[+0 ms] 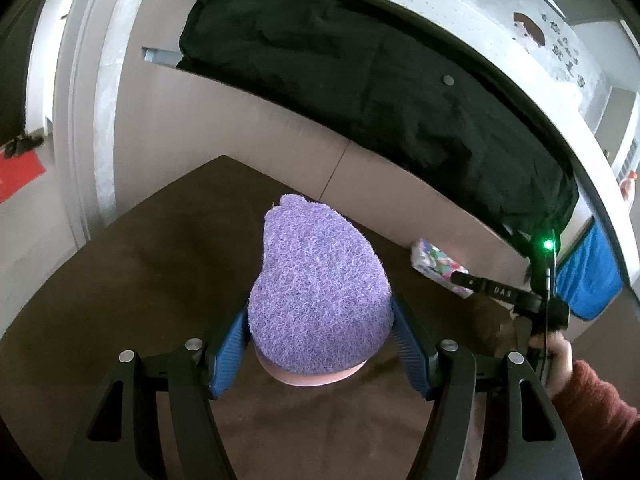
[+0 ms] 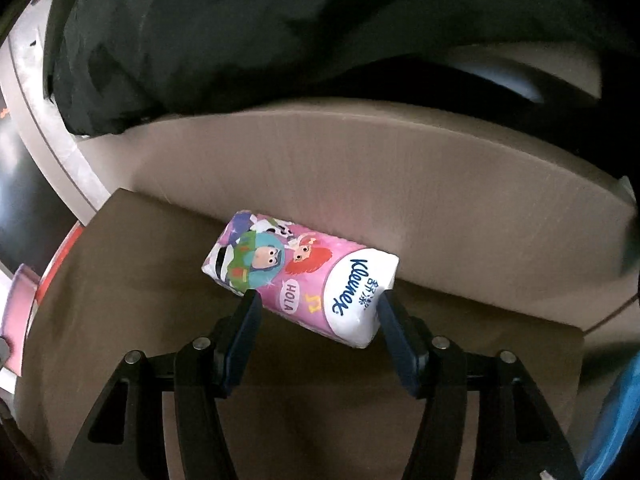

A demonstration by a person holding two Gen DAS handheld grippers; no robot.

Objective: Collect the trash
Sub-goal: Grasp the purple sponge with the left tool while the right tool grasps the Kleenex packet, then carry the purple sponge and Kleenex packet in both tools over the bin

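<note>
Hiding pink underside: purple sponge (image 1: 320,292)

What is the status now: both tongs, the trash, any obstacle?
Left tongs shut on purple fuzzy sock. Right tongs open, straddling Kleenex tissue pack on brown table. Pack sits against tan panel; nothing blocking.

- Purple scrubby sponge (image 1: 320,288) hides the left gripper (image 1: 319,338) pad contact; we can't see its underside past the pink rim.
- Right gripper (image 2: 316,312) at the tissue pack (image 2: 300,276): touching or apart, we can't tell.
- Black bag (image 2: 240,32) blurred, cut off at top.
- Blue cloth (image 1: 592,276) cut by the right edge.
</note>
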